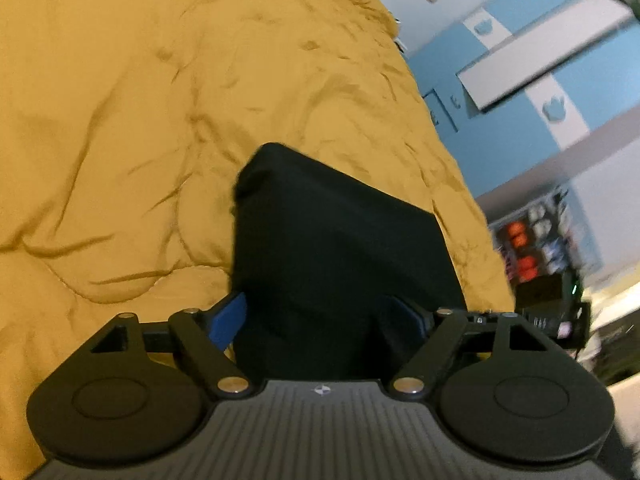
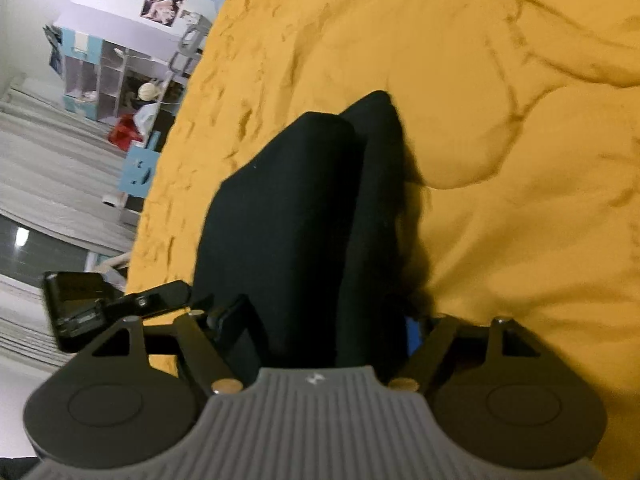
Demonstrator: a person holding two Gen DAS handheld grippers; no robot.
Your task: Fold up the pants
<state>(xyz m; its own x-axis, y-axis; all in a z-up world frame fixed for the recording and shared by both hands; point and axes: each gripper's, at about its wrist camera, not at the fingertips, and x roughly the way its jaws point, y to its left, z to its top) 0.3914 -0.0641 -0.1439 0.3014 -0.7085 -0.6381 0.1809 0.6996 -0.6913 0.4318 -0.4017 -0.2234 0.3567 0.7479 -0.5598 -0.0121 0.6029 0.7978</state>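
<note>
The black pants [image 1: 336, 240] lie folded on the mustard quilt [image 1: 140, 120], reaching forward from my left gripper [image 1: 326, 320]. Its blue-padded fingers [image 1: 230, 320] stand on either side of the near end of the cloth, which fills the gap between them. In the right wrist view the pants [image 2: 296, 208] show as a thick folded bundle with two layered ridges. My right gripper [image 2: 320, 328] holds the near end of the bundle between its fingers, one blue pad [image 2: 412, 336] showing at the right. The fingertips of both are hidden by the cloth.
The quilt [image 2: 500, 120] is wrinkled and covers the whole bed. The bed edge runs along the right of the left view, with blue and white cabinets [image 1: 520, 80] beyond. In the right view a shelf unit [image 2: 104, 76] and floor lie to the left.
</note>
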